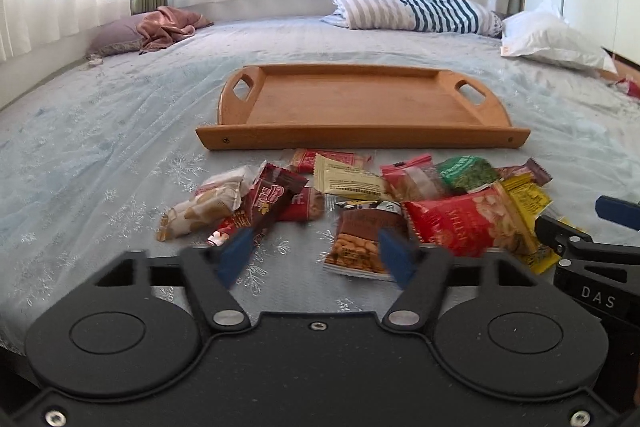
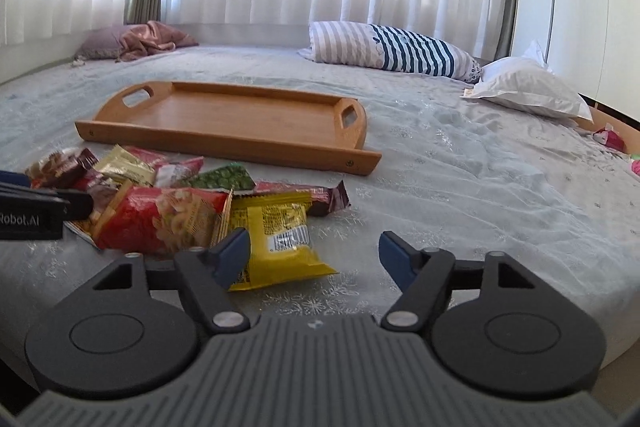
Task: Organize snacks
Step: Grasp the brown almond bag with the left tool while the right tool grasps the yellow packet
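My left gripper (image 1: 316, 253) fingertips are blurred; red pack (image 1: 466, 225) hides snacks beneath; print unreadable.

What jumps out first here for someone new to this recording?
The heap of bright snack packets on the pale bedspread, with a red packet and a yellow packet the loudest. Just behind the heap lies a wooden tray with nothing in it. In the foreground, the left gripper and right gripper both stand open, gripping nothing.
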The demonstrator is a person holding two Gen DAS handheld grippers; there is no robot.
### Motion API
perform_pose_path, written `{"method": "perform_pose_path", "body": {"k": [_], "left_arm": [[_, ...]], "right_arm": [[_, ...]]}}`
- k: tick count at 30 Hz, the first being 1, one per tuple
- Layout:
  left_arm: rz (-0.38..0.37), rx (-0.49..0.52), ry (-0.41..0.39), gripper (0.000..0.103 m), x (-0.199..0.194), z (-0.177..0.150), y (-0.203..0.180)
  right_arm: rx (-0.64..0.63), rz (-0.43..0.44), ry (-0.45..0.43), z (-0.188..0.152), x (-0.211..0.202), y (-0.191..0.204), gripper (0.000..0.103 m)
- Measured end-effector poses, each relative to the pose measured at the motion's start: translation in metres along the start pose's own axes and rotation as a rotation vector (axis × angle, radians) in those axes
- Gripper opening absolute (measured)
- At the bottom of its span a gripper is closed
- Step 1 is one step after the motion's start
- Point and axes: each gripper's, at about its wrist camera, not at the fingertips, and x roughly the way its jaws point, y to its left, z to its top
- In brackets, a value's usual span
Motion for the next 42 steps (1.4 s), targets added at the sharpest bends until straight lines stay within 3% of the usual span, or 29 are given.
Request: {"method": "perform_pose_path", "body": {"k": [5,9,17,21,23,24,27,30,35,42], "left_arm": [[-0.06,0.045,0.014,0.055,0.006,0.001,-0.01],[-0.065,0.062,0.011,0.053,0.012,0.002,-0.019],[-0.136,-0.046,0.067,0.055,0.031,0.003,-0.008],[-0.122,-0.069,0.058,0.064,0.036,0.003,-0.002],[-0.118,-0.074,0.061,0.059,0.036,0.005,-0.001],[-0.121,-0.073,0.061,0.05,0.036,0.005,-0.001],[-0.124,-0.059,0.064,0.043,0.032,0.007,-0.001],[-0.136,-0.064,0.066,0.043,0.022,0.01,0.001],[-0.094,-0.075,0.052,0.043,0.009,0.011,0.01],[-0.077,-0.084,0.083,0.044,0.012,0.004,0.016]], "right_arm": [[-0.023,0.032,-0.004,0.002,0.004,0.007,0.081],[-0.008,0.043,-0.002,0.005,0.011,0.009,0.081],[0.041,0.073,0.012,0.004,0.016,0.0,0.081],[0.022,0.067,0.006,0.002,0.013,-0.001,0.081],[0.008,0.064,0.002,0.001,0.011,-0.001,0.082],[0.003,0.063,0.0,0.001,0.011,-0.001,0.082],[-0.013,0.067,-0.002,0.0,0.008,0.001,0.083],[-0.017,0.08,-0.002,0.001,0.009,0.004,0.083],[-0.024,0.108,0.028,0.001,0.019,0.016,0.083],[-0.024,0.106,0.026,0.001,0.021,0.021,0.083]]}}
